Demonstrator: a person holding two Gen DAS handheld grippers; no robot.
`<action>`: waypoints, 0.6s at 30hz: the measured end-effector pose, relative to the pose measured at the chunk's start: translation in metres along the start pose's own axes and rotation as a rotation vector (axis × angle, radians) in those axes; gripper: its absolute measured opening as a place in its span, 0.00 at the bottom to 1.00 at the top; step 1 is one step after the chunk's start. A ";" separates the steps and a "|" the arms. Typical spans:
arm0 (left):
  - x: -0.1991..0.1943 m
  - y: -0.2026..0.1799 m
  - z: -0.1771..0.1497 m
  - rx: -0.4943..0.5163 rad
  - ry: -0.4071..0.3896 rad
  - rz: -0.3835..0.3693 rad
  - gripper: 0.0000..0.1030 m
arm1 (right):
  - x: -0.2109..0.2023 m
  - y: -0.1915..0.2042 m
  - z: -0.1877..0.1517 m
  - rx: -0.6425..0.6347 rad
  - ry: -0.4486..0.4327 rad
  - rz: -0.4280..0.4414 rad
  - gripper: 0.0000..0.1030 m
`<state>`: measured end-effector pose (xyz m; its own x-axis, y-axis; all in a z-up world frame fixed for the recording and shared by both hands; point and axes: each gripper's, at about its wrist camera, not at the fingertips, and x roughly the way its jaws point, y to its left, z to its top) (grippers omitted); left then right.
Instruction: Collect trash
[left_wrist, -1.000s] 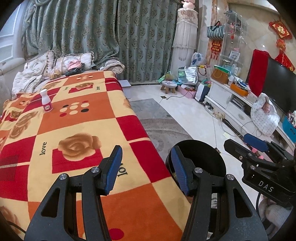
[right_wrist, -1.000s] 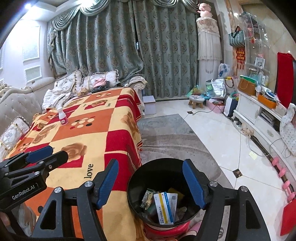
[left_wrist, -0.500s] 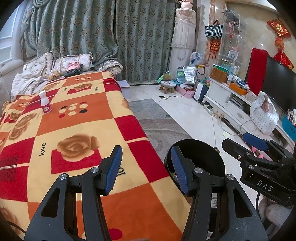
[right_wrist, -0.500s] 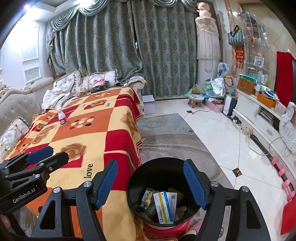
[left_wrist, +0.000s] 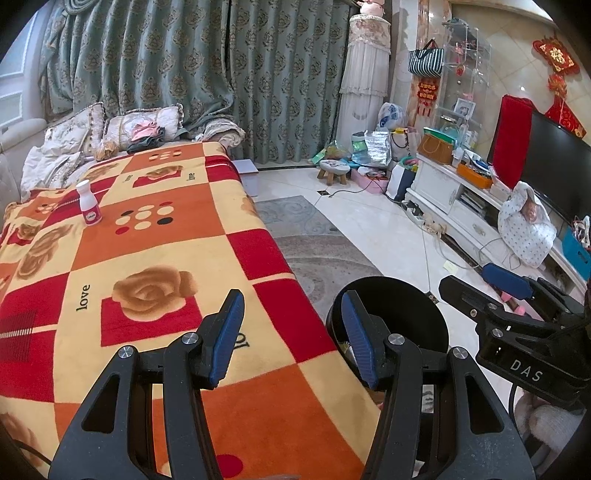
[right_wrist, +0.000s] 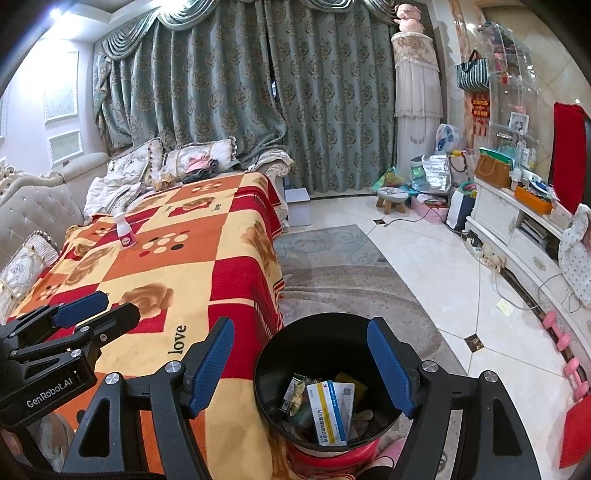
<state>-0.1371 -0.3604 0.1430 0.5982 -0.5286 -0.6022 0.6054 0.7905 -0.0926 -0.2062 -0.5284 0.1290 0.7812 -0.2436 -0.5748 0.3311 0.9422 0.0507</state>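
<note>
Blanket (left_wrist: 155, 236) reads "love"; right hand-held gripper (left_wrist: 524, 373) "DAS".

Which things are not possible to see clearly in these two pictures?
- Trash bin, left wrist view: the inside is mostly hidden by the left gripper and the bin's near wall.
- Bottle, both views: the label is too small to read.
- Bin bottom, right wrist view: a white and blue box and other trash cover it.
- Right gripper, left wrist view: fingertips partly cut off at the edge.
</note>
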 end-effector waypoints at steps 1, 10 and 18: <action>0.000 0.000 0.000 0.000 0.000 0.000 0.52 | 0.000 0.000 -0.001 -0.001 0.001 0.001 0.70; 0.000 -0.001 0.000 0.001 0.001 -0.001 0.52 | 0.001 0.001 -0.001 -0.003 0.003 0.004 0.71; 0.001 -0.004 0.000 0.009 0.004 -0.003 0.52 | 0.002 0.001 -0.001 -0.005 0.005 0.005 0.71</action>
<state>-0.1389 -0.3638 0.1427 0.5938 -0.5300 -0.6053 0.6120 0.7860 -0.0878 -0.2047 -0.5275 0.1270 0.7800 -0.2380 -0.5787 0.3251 0.9444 0.0497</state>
